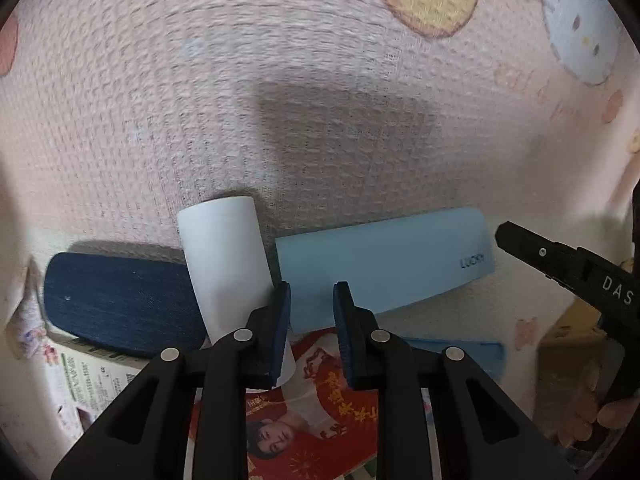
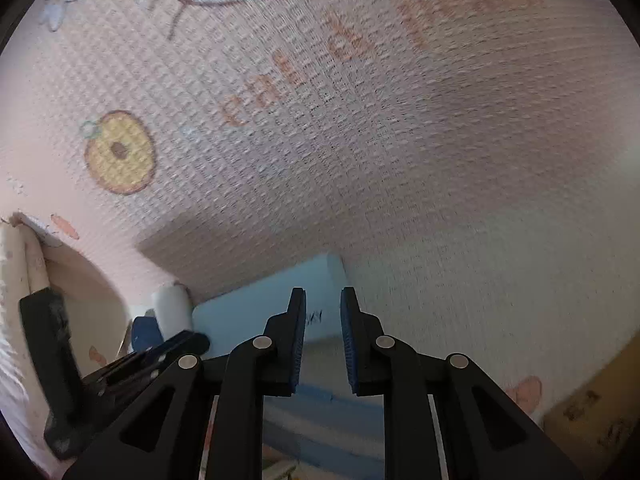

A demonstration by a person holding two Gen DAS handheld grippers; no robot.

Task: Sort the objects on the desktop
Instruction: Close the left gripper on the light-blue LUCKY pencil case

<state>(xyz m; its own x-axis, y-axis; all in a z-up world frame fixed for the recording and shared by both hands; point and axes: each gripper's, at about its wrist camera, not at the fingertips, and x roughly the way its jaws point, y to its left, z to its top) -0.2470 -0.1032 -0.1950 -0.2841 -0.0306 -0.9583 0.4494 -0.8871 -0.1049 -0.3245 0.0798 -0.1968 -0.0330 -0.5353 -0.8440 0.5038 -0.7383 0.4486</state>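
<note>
A light blue case (image 1: 384, 268) marked LUCKY lies on the pink cartoon mat (image 1: 280, 80). A white cylinder (image 1: 224, 264) sits to its left, then a dark blue case (image 1: 120, 300). My left gripper (image 1: 312, 312) hovers over the light blue case's left end, jaws partly apart, nothing between the pads. Its left finger overlaps the cylinder's lower end. My right gripper (image 2: 323, 320) is over the same light blue case (image 2: 260, 312), jaws drawn close and empty. In the left wrist view the right gripper (image 1: 504, 236) sits just off the case's right end.
A red magazine (image 1: 320, 408) and a printed sheet (image 1: 80, 380) lie under the cases near the front. A hand (image 1: 592, 400) holds the right tool. A cardboard box (image 2: 592, 412) stands at the right. The mat stretches away beyond the objects.
</note>
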